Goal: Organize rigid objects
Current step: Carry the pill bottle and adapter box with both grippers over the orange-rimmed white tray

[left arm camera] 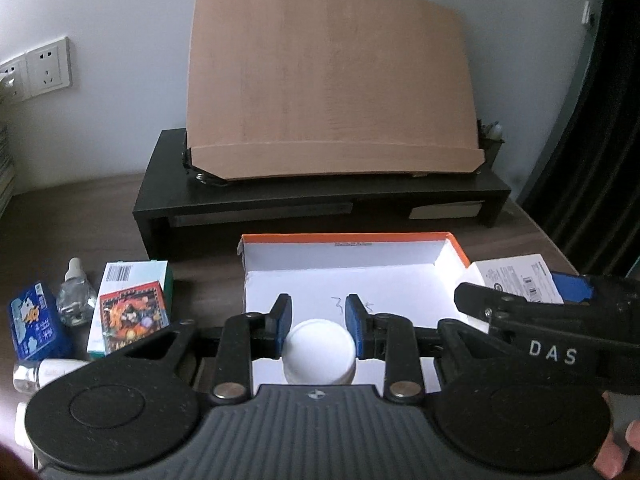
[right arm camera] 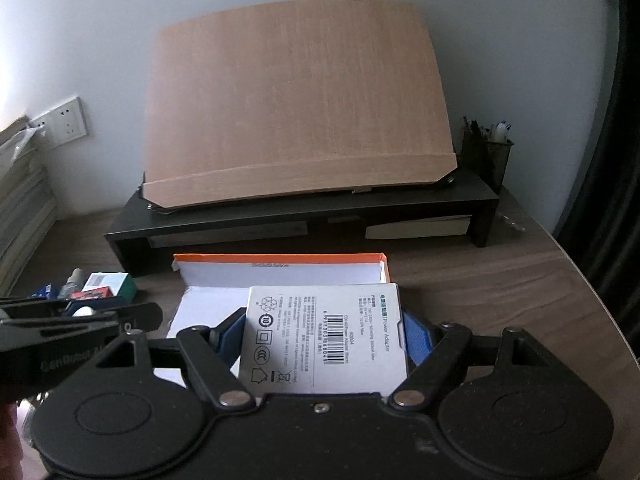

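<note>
The left tool is clenched on a white round-capped bottle, its blue pads pressed against the cap at 9 and 3 o'clock. The bottle hangs over the near half of the open orange-rimmed cardboard box, whose white floor shows handwritten pen marks just beyond the cap at 12 o'clock.

The right tool is grasping a white power adapter box, printed face up with a barcode and recycling symbols, its blue pads against the box's two sides. That adapter box is held above the orange-rimmed box, overlapping its right half in the right wrist view. In the left wrist view the right tool enters from 3 o'clock, carrying the adapter box just beside the orange box's right wall.

On the dark wood counter, at 9 o'clock from the orange box, lies a cluster: a teal-and-white carton with a red illustrated card box leaning against it, a clear dropper bottle, a blue packet, and a small clear vial lying on its side nearest the camera.

Beyond the orange box at 12 o'clock stands a black monitor riser, carrying a tilted wooden board. A mesh pen holder stands at the riser's right end. Wall sockets sit at 10 o'clock.
</note>
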`<state>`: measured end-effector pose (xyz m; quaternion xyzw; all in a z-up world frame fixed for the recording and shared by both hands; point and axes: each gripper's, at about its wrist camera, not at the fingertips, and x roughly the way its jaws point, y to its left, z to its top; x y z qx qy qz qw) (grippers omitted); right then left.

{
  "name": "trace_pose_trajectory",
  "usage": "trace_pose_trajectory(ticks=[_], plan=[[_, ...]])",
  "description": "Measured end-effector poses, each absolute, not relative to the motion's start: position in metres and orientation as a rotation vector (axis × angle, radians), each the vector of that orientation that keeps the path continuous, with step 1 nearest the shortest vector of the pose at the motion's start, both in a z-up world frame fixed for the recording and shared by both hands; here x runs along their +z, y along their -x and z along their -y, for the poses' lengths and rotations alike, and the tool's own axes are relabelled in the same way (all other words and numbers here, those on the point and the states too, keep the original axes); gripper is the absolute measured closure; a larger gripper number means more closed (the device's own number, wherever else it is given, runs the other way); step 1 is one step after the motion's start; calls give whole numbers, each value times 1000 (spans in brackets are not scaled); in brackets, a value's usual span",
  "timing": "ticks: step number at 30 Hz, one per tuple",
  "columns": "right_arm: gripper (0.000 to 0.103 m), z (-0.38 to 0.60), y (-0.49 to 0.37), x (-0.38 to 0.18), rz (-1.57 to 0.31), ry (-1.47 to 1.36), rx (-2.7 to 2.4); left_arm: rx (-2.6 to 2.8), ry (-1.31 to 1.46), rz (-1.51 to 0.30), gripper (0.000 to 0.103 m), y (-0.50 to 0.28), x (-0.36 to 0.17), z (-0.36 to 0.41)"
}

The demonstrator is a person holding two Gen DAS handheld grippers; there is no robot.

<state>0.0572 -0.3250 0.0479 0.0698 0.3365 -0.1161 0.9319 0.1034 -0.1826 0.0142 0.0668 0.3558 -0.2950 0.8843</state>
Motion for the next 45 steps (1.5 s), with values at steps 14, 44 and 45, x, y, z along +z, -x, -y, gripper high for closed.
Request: trace_pose_trajectory(ticks=[14, 44, 45], plan=[[10, 340, -103, 27, -747, -150, -238, -564, -170, -774, 72, -134, 2, 206], [10, 341, -130, 9, -783, -128, -263, -573, -178, -802, 72, -155, -12, 214], [10, 342, -131, 9, -784, -128, -265, -574, -179, -802, 72, -155, -12, 215]])
